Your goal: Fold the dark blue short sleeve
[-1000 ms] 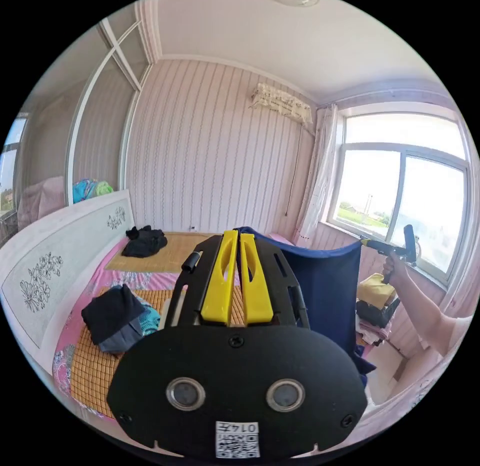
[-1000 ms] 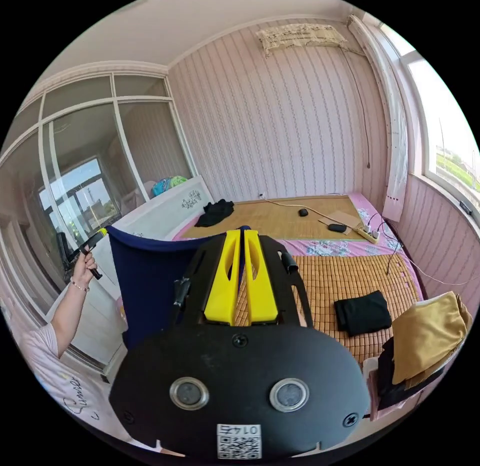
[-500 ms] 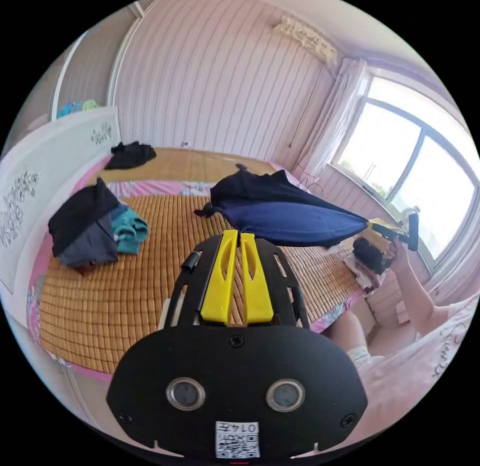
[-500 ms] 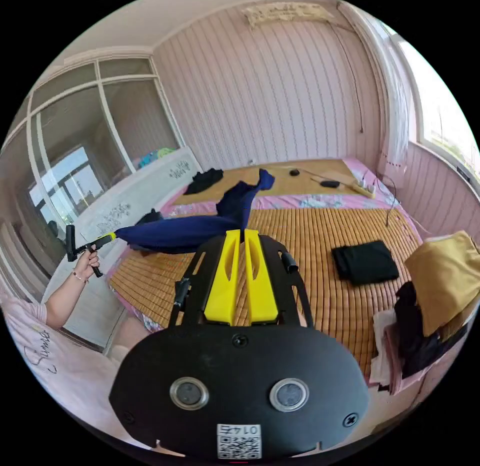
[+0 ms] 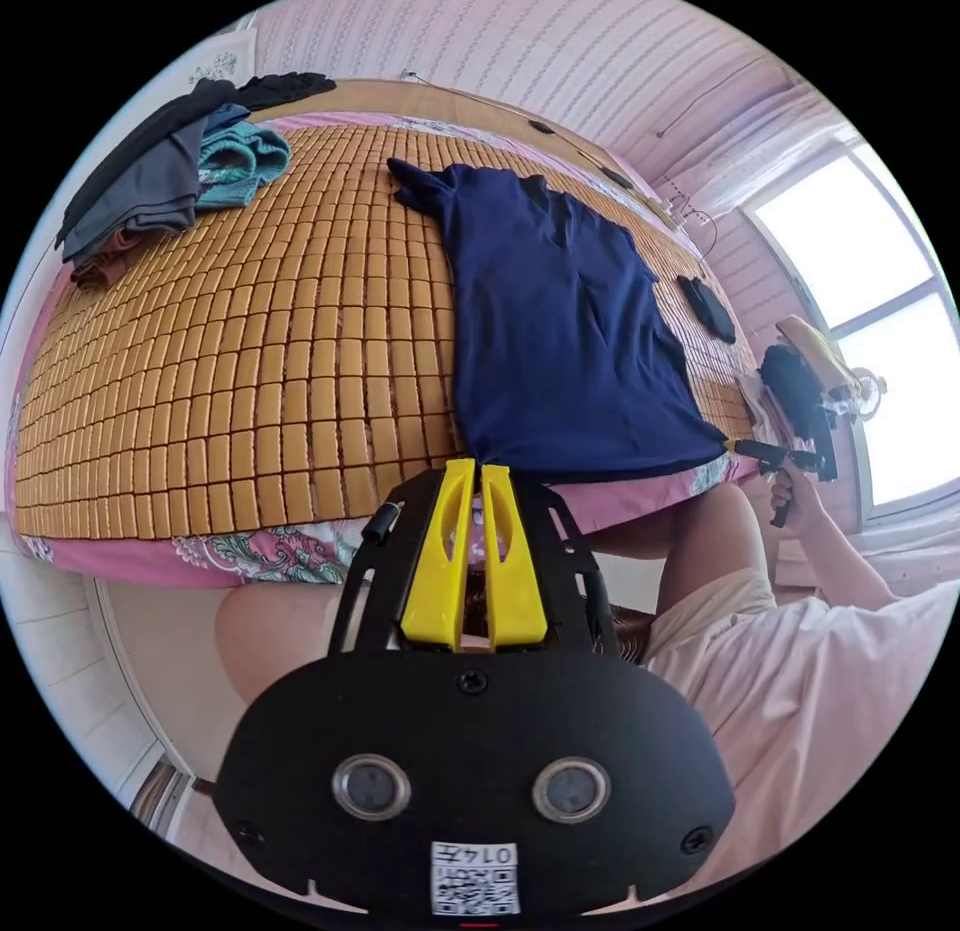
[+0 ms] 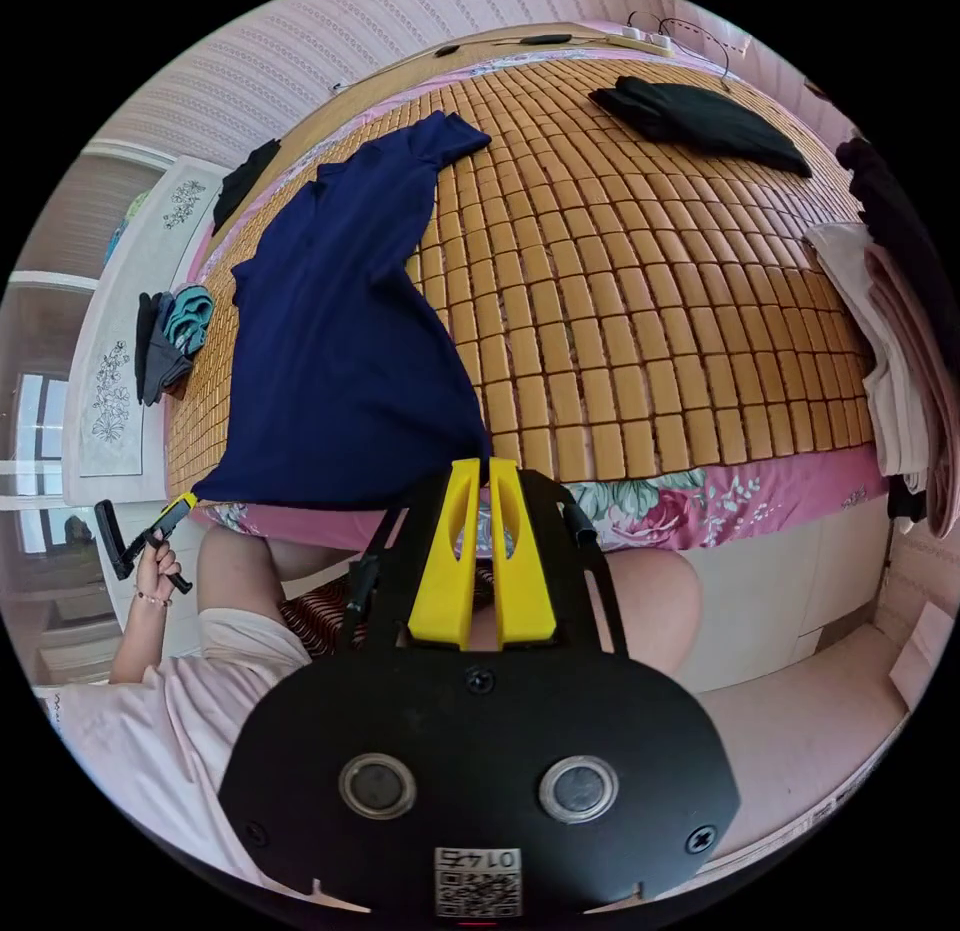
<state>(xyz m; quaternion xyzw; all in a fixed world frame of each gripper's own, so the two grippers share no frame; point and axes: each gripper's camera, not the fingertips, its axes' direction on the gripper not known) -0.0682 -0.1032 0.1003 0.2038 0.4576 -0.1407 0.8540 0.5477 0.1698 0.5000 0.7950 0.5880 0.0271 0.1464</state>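
- The dark blue short sleeve shirt (image 5: 560, 331) lies spread flat on the bamboo mat (image 5: 250, 371) that covers the bed, its hem along the near edge and its sleeves and collar toward the far side.
- The left gripper (image 5: 478, 463) has its yellow jaws closed on one hem corner, right at the mat's edge; from the right gripper view it appears at the far end of the hem, held in the person's hand (image 6: 155, 561).
- The right gripper (image 6: 487, 461) is likewise clamped on the other hem corner, with its jaws pressed together on the cloth; in the left gripper view it shows at the hem's far corner.
- The hem runs fairly straight between the two grippers, just above the pink floral bedsheet (image 6: 720, 496) that hangs over the bed's side.
- The person stands tight against the bed edge, with knees below the sheet and a pale pink top (image 5: 820, 691) visible.
- A pile of dark and teal clothes (image 5: 170, 176) sits at a far corner of the mat, well apart from the shirt.
- A folded black garment (image 6: 700, 116) lies on the mat on the other side of the shirt, and a stack of clothes (image 6: 900, 351) sits at the bed's edge beyond it.
- A white headboard (image 6: 120, 361) with a flower pattern stands behind the pile.
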